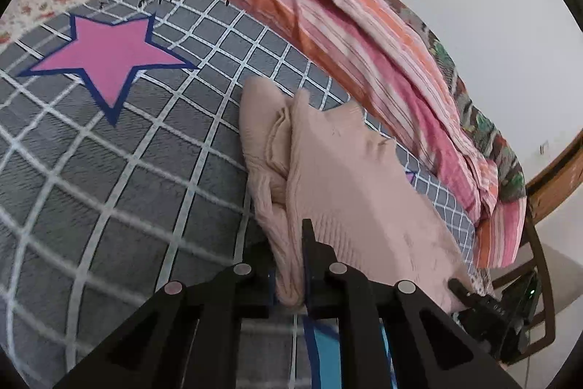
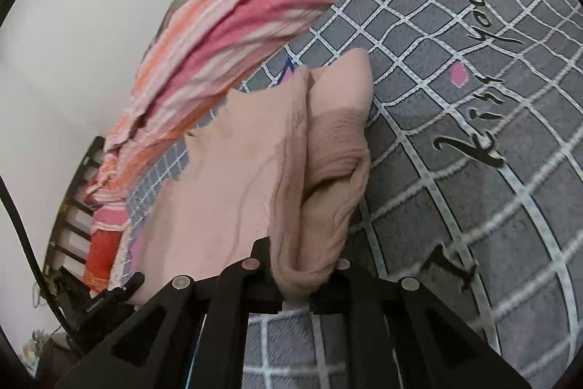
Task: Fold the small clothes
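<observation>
Two hand-held grippers are pinching the near edge of a pale pink garment (image 1: 349,177) that is lying on a grey checked blanket (image 1: 109,192). The left gripper (image 1: 291,265) is closed on a bunched corner of the cloth, its fingers nearly together with folds squeezed between them. The right gripper (image 2: 306,265) is clamped the same way on another bunched part of that edge. The rest of the garment is spreading away toward the far side, where a striped pink and orange quilt (image 1: 364,35) is heaped against the wall. A pink star (image 1: 109,61) is showing on the blanket to the left.

Each grip is taking in a thick wad, though how many layers are caught is hard to tell from these angles. If only the top layers are held, the lower ones may be slipping free as the edge is lifted, leaving a lopsided fold. Uneven lifting between the two hands could be twisting the cloth, and its far end, lying just beside the quilt, may be dragging against it.
</observation>
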Demonstrator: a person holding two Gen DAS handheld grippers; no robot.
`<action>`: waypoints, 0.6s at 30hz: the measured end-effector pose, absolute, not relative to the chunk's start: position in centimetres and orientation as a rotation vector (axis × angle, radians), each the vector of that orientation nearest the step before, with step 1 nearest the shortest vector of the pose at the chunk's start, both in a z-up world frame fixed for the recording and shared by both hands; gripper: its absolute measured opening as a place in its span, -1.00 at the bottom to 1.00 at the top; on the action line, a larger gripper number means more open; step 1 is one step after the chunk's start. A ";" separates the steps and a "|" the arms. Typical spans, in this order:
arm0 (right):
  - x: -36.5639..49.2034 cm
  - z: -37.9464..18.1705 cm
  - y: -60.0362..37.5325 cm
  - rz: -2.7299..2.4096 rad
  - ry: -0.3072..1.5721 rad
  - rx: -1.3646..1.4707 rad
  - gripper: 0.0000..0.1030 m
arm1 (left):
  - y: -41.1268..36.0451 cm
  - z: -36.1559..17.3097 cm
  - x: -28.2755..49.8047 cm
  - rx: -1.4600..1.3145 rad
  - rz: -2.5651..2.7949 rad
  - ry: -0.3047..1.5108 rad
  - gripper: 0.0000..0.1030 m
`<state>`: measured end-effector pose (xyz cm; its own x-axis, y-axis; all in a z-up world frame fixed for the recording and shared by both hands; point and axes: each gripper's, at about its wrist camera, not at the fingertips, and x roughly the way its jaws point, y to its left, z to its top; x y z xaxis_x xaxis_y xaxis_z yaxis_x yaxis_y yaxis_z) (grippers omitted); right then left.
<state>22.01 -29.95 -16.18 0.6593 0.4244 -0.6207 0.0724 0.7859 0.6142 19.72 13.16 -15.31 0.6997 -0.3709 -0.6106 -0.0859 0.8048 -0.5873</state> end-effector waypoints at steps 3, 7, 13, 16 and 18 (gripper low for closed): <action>19.8 -15.4 -29.9 0.228 0.845 0.624 -0.83 | 13.1 -14.9 17.5 -0.598 -0.180 0.793 -0.79; 16.1 -15.1 -29.9 0.238 0.866 0.569 -0.84 | 13.1 -14.9 13.5 -0.572 -0.196 0.797 -0.79; 11.2 -15.0 -30.0 0.211 0.870 0.462 -0.82 | 12.6 -15.0 9.8 -0.516 -0.219 0.804 -0.73; 10.6 -14.3 -29.8 0.180 0.836 0.376 -0.52 | 12.8 -14.2 9.9 -0.451 -0.188 0.793 -0.56; 10.5 -13.3 -30.0 0.163 0.803 0.323 -0.31 | 13.6 -13.3 10.0 -0.428 -0.157 0.759 -0.37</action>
